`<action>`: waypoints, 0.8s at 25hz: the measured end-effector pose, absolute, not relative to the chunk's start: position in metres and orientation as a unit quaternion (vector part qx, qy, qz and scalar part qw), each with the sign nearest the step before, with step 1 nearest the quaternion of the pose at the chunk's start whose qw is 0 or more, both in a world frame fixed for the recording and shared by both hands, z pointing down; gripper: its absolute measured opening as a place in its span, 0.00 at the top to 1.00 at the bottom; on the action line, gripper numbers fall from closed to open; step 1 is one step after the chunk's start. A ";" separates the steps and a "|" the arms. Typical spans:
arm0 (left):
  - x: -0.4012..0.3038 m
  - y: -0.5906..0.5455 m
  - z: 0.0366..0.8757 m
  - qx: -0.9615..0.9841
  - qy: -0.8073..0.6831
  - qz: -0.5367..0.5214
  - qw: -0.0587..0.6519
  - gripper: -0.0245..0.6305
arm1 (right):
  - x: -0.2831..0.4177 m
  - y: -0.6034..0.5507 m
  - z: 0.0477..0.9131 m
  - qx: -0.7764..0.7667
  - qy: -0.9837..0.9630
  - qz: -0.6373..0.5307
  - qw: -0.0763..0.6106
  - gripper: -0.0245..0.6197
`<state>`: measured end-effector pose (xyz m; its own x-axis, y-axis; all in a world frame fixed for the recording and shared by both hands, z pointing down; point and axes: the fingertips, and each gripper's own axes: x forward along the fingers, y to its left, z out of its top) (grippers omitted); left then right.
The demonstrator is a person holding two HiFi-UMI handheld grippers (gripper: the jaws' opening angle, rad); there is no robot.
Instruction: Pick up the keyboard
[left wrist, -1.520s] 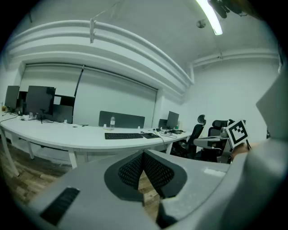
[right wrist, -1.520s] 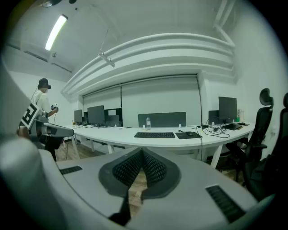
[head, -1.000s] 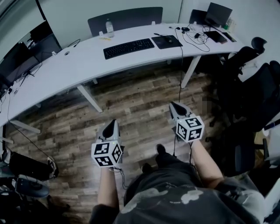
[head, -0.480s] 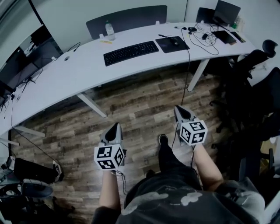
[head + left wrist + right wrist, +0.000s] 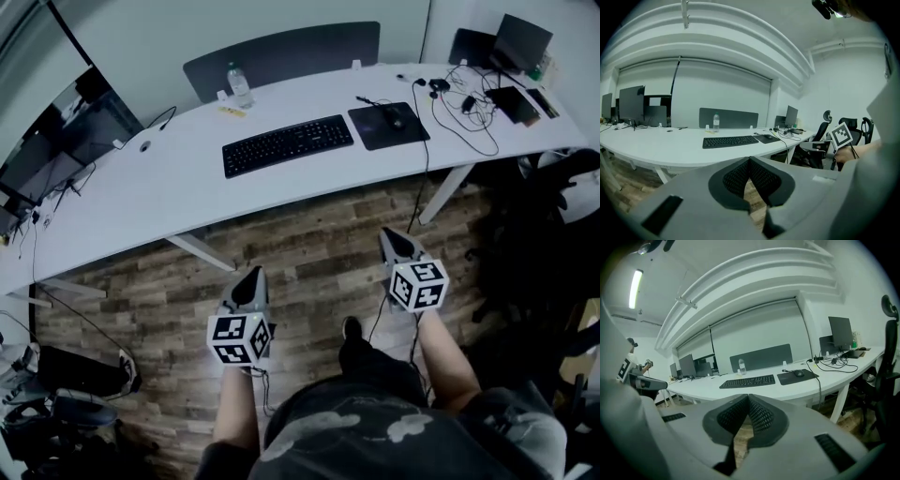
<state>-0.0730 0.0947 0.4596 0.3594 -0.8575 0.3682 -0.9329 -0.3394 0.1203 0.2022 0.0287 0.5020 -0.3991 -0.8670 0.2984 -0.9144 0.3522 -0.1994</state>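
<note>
A black keyboard (image 5: 287,144) lies on the long curved white desk (image 5: 169,187), near its middle; it also shows ahead as the keyboard (image 5: 730,140) in the left gripper view and the keyboard (image 5: 747,380) in the right gripper view. My left gripper (image 5: 251,278) and right gripper (image 5: 391,236) hang over the wooden floor, well short of the desk, both pointing toward it. Both are shut with nothing between the jaws: the left gripper (image 5: 749,161) and the right gripper (image 5: 748,398) show their pads meeting.
A mouse (image 5: 395,119) sits on a dark mat (image 5: 388,126) right of the keyboard. A water bottle (image 5: 239,85) stands behind it. Cables and a monitor (image 5: 521,39) crowd the desk's right end. Office chairs (image 5: 562,216) stand at right, monitors (image 5: 56,141) at left.
The person has walked toward the desk. The keyboard and desk have come nearer and lower in the head view. Both grippers moved forward with the body and stayed shut.
</note>
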 end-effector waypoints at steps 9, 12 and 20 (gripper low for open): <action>-0.055 0.023 0.458 0.787 -0.585 0.120 0.151 0.96 | 0.210 -0.049 0.496 0.502 -0.847 0.163 0.071 0.96; -0.054 0.009 0.454 0.786 -0.588 0.121 0.149 0.96 | 0.207 -0.066 0.495 0.494 -0.851 0.165 0.070 0.96; -0.065 -0.035 0.455 0.795 -0.576 0.128 0.139 0.96 | 0.191 -0.105 0.501 0.479 -0.859 0.163 0.084 0.96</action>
<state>-0.0646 -0.0351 0.4550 0.3038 -0.8803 0.3643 -0.9517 -0.2980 0.0737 0.1913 -0.1055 0.5007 -0.5269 -0.7951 0.3002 -0.8498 0.4882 -0.1986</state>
